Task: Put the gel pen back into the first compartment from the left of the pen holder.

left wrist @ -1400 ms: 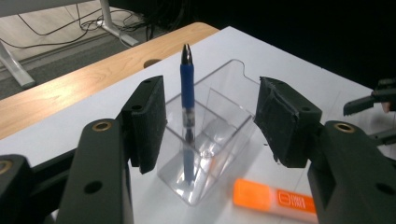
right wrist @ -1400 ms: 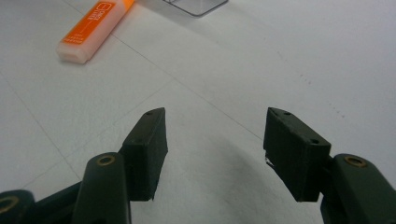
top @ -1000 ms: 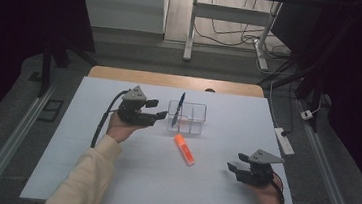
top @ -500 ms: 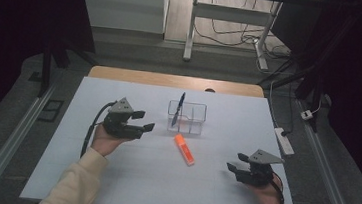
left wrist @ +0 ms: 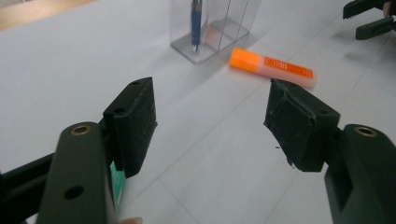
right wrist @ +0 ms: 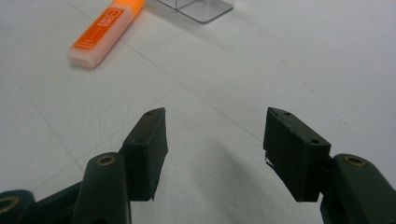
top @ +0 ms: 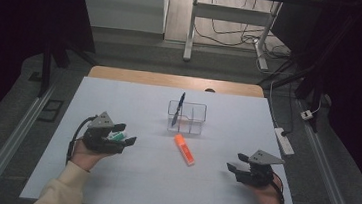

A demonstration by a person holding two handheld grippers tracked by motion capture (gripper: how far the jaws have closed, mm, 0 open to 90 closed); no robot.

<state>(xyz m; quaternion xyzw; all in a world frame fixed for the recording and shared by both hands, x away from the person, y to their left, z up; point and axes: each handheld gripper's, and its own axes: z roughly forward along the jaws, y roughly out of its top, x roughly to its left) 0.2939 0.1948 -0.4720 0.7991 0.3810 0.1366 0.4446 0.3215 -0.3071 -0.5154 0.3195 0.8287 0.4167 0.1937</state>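
Observation:
An orange highlighter (top: 184, 149) lies flat on the white table, just in front of a clear plastic holder (top: 187, 116) in which a blue pen (top: 180, 104) leans. My left gripper (top: 127, 133) is open at the table's left. A green-and-white marker (top: 116, 136) lies under its jaws, and a green edge (left wrist: 117, 179) of the marker shows beside the left jaw. Ahead of the left gripper (left wrist: 210, 126) are the orange highlighter (left wrist: 271, 67), the holder (left wrist: 210, 28) and the pen (left wrist: 196, 18). My right gripper (top: 236, 162) rests open at the right. Nothing is between the jaws of the right gripper (right wrist: 215, 140); the orange highlighter (right wrist: 105, 30) lies beyond them.
A white power strip (top: 284, 141) lies at the table's right edge. A wooden strip (top: 176, 80) runs along the far edge. Metal rails (top: 12, 141) flank the table on the floor. The right gripper's jaws (left wrist: 369, 18) appear far off in the left gripper view.
My left gripper has drawn back from beside the holder, moving left and toward the person, and now sits low over the green marker. The right gripper has stayed put.

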